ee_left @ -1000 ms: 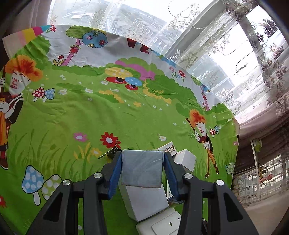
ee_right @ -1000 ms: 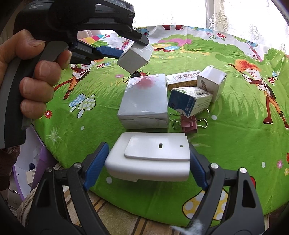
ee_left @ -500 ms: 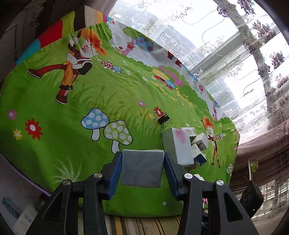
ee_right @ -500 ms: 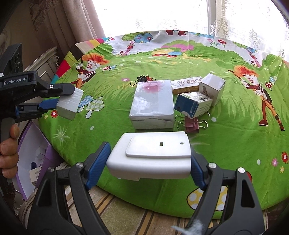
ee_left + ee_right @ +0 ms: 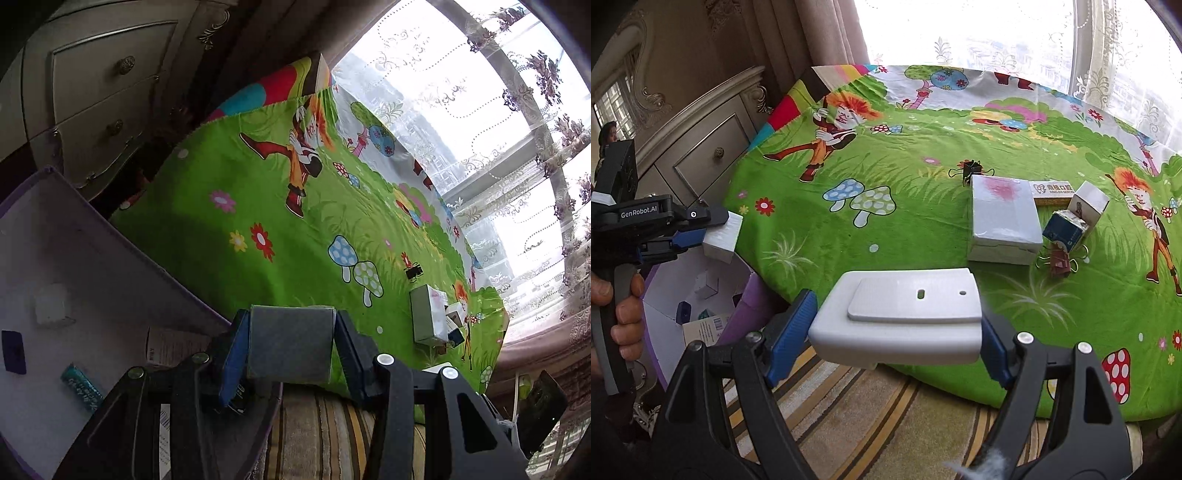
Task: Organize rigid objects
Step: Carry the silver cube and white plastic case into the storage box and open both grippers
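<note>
My left gripper (image 5: 290, 345) is shut on a small white box (image 5: 290, 343), held above the rim of a purple storage box (image 5: 110, 254) that stands on the floor beside the table. The right wrist view shows that same small white box (image 5: 723, 238) over the purple storage box (image 5: 742, 295), in the left gripper (image 5: 713, 236). My right gripper (image 5: 897, 321) is shut on a flat white plastic case (image 5: 897, 317), held above the near edge of the green cartoon tablecloth (image 5: 923, 229).
On the cloth lie a large white box (image 5: 1003, 218), a blue-and-white carton (image 5: 1063, 230), a small white carton (image 5: 1087, 201), a flat labelled box (image 5: 1051, 190) and binder clips (image 5: 971, 170). The purple box holds several small items. A cream dresser (image 5: 701, 155) stands behind it; a striped rug (image 5: 868, 410) covers the floor.
My left gripper carried the small white box leftward off the table to above the purple storage box. The right gripper, still holding the white case, drew back and rose slightly.
</note>
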Demonstrator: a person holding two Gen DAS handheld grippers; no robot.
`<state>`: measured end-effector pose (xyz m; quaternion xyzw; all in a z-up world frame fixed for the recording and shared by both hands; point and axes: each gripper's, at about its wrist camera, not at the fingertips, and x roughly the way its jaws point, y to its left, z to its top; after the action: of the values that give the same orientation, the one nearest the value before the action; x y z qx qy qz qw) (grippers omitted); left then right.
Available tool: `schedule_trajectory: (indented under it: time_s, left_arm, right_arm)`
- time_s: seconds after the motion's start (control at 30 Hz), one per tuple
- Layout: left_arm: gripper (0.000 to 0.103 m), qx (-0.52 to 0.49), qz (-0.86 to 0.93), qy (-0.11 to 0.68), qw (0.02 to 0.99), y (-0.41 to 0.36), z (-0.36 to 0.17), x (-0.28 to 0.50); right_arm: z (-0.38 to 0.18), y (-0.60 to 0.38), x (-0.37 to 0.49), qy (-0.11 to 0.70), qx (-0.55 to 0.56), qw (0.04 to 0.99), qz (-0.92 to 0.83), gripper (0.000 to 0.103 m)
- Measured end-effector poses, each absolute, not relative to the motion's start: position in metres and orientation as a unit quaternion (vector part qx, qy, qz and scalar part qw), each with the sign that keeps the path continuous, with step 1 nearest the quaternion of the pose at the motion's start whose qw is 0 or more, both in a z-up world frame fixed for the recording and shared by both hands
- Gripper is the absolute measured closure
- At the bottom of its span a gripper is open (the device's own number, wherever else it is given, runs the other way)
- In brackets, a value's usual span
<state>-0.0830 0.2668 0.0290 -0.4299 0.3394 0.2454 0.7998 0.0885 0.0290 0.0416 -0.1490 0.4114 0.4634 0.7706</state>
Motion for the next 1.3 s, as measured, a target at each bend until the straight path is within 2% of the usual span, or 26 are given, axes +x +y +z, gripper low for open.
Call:
schedule_trajectory:
  time_s: [0.47, 0.87, 0.97, 1.03, 1.1, 1.3]
  left_arm:
    - [0.056, -0.456, 0.354, 0.292, 0.762, 0.316, 0.01, -0.212]
    - [0.055, -0.481, 0.386, 0.26, 0.743, 0.327, -0.002, -0.267]
    - [0.05, -0.478, 0.392, 0.256, 0.743, 0.328, -0.001, -0.271]
    - [0.041, -0.47, 0.396, 0.254, 0.746, 0.328, 0.002, -0.272]
    - [0.036, -0.461, 0.402, 0.255, 0.749, 0.327, 0.005, -0.269]
    - [0.031, -0.416, 0.402, 0.274, 0.768, 0.315, 0.021, -0.247]
  right_arm:
    - [0.052, 0.112, -0.016, 0.381, -0.236, 0.707, 0.547, 0.019]
    - [0.053, 0.167, -0.096, 0.352, -0.282, 0.636, 0.626, 0.019]
    - [0.051, 0.172, -0.106, 0.347, -0.289, 0.622, 0.639, 0.018]
    - [0.051, 0.171, -0.108, 0.34, -0.295, 0.623, 0.64, 0.014]
    - [0.051, 0.169, -0.109, 0.333, -0.301, 0.626, 0.638, 0.009]
    - [0.064, 0.155, -0.101, 0.296, -0.299, 0.66, 0.623, 0.004]
